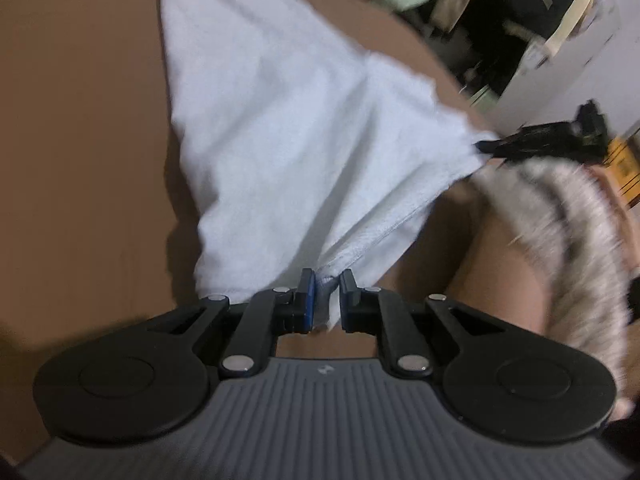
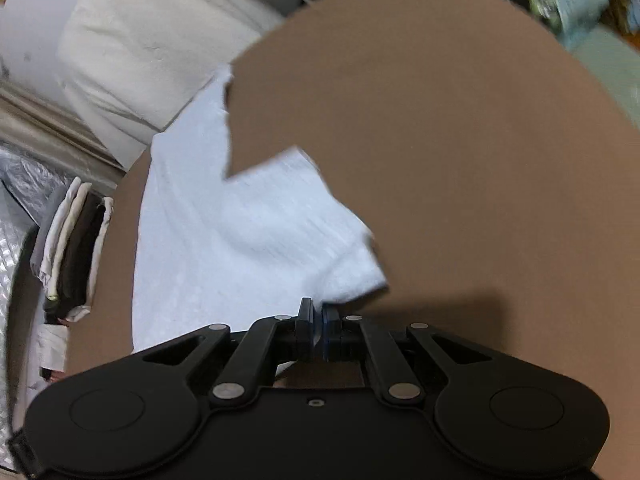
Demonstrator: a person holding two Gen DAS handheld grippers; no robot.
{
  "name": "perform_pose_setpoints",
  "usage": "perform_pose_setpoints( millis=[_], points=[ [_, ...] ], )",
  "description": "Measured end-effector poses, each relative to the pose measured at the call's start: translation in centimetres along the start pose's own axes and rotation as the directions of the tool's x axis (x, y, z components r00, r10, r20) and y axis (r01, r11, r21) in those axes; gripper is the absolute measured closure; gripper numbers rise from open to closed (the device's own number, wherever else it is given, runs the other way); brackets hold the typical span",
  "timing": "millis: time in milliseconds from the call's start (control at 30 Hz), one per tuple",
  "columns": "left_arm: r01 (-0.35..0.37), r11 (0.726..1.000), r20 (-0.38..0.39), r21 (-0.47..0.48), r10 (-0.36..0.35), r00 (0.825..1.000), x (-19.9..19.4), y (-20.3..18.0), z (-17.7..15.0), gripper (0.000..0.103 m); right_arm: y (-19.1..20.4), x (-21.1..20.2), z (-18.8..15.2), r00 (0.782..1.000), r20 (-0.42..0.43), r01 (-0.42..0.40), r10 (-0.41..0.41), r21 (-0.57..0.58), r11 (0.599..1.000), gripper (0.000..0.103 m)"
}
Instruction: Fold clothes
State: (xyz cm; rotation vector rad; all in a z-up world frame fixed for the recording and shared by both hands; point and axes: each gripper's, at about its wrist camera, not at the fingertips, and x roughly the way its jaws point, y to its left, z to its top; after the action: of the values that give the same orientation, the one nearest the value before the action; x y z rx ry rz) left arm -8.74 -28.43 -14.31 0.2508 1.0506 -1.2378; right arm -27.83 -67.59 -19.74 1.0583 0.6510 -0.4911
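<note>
White cloth (image 1: pixel 280 140) spread on brown counter (image 1: pixel 80 160) | left tongs (image 1: pixel 325 292) nipped on lower-centre hem, right tongs (image 2: pixel 317 322) clamped on corner | tension is best kept even, edges matched.

The desk (image 2: pixel 480 140) lies bare and open right of the cloth (image 2: pixel 224 248). Off its left edge a stack of folded clothes (image 2: pixel 72 248) crowds the side; a fuzzy sleeve (image 1: pixel 568 240) blocks the near-right corner.
</note>
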Motion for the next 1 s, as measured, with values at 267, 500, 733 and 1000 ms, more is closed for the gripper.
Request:
perform_pose_setpoints(
  millis=[267, 500, 733, 1000],
  points=[
    [-0.039, 0.999, 0.021, -0.018, 0.039, 0.999, -0.4, -0.1, -0.6, 0.079, -1.2, 0.4, -1.0, 0.996, 0.080, -0.023, 0.025, -0.033, 0.999, 0.049],
    [-0.087, 0.974, 0.156, -0.208, 0.121, 0.980, -2.7, 3.6, 0.1, 0.039, -0.1, 2.5, -0.1, 0.995, 0.092, -0.027, 0.040, -0.141, 0.990, 0.042],
    [-0.073, 0.927, 0.132, -0.368, 0.130, 0.983, -2.2, 7.7, 0.8, 0.016, 1.8, 2.1, 0.6, 0.979, 0.173, -0.060, 0.106, -0.250, 0.966, 0.097],
    [0.049, 0.952, -0.013, -0.301, -0.055, 0.998, 1.3, 5.6, -0.4, 0.089, 1.4, 2.3, 0.2, 0.989, 0.148, 0.029, 0.015, -0.290, 0.956, 0.098]
  ],
)
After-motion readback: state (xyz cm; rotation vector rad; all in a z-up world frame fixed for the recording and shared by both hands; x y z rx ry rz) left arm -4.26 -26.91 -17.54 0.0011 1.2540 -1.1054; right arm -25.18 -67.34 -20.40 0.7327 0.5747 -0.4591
